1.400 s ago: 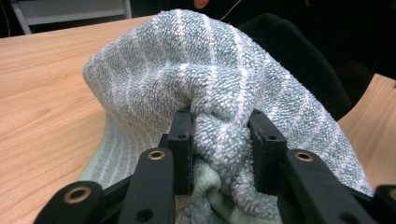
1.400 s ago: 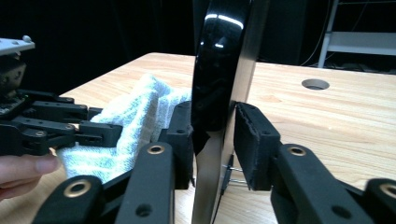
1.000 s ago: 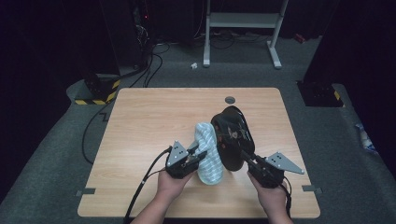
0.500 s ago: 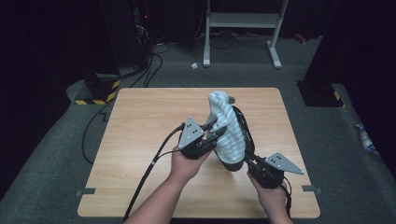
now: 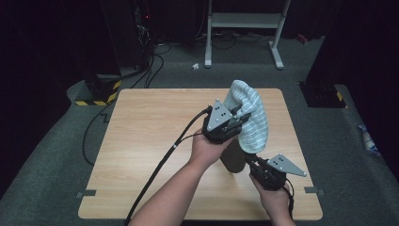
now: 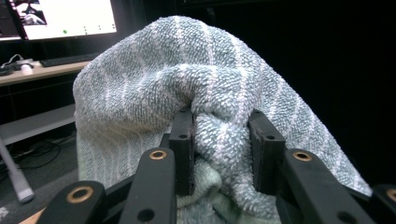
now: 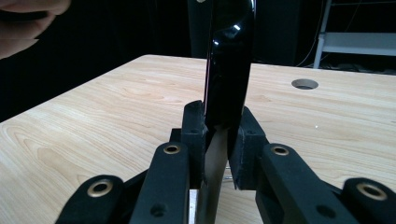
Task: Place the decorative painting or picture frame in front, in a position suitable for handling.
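A pale green towel with thin white stripes [image 5: 249,120] [image 6: 140,88] hangs bunched above the right half of the wooden table [image 5: 150,141]. My left gripper [image 5: 239,118] [image 6: 219,140] is shut on a fold of it, raised off the tabletop. Low near the front right, my right gripper [image 5: 252,161] [image 7: 217,126] is shut on a narrow, glossy black part of an upright object [image 7: 229,56]. In the high view the towel drapes over that object and hides most of it.
The table has a round hole [image 7: 304,84] near its far edge. A hand [image 7: 23,18] shows at the top left of the right gripper view. A white metal stand [image 5: 244,21] and cables lie on the floor beyond the table; a lit monitor [image 6: 65,18] stands behind.
My left gripper has lifted the towel off the table and carried it up and toward the far right, over the black object. The right gripper has stayed in place.
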The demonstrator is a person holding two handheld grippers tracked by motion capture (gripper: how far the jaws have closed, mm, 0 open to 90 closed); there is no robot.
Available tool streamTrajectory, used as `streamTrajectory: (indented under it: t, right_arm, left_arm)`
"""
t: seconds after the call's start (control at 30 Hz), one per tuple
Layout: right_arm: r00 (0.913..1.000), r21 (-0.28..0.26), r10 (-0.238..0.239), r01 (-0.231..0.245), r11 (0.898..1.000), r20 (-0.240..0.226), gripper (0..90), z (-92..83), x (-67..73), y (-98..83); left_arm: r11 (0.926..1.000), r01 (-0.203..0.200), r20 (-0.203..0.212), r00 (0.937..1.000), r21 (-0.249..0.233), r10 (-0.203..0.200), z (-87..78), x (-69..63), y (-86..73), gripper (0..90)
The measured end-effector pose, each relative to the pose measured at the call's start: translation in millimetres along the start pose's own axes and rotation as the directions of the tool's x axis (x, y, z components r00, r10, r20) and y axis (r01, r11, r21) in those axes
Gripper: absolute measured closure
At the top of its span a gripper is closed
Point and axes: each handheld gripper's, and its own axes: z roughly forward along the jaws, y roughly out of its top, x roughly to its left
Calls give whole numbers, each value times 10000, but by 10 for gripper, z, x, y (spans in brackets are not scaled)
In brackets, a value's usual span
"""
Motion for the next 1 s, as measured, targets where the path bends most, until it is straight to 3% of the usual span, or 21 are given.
streamTrajectory:
  t: [0.17, 0.37, 0.6, 0.87, 1.0]
  right_arm:
    - [10000, 2, -50, 50, 10000, -74, 777, -3, -7, 1]
    - [9998, 1, -78, 78, 10000, -171, 777, -14, -8, -2]
    - [9989, -117, -195, 191, 9998, -421, 780, 0, 48, -18]
    - [9972, -116, -12, 3, 9999, -751, 780, 181, 223, 14]
    - [9954, -46, -136, 133, 9999, -946, 780, 322, 355, 39]
  left_arm:
    - [9998, -165, -370, 9992, 149, 170, 3, 98, -1, 675]
    - [9994, 91, -753, 9971, 346, -65, -59, 310, -82, 678]
    - [9987, 345, -1159, 9928, 366, -301, -240, 483, -172, 678]
    - [9997, 255, -1148, 9931, -24, -256, -430, 481, -85, 679]
    - [9998, 118, -944, 9955, -131, -130, -513, 404, -68, 679]
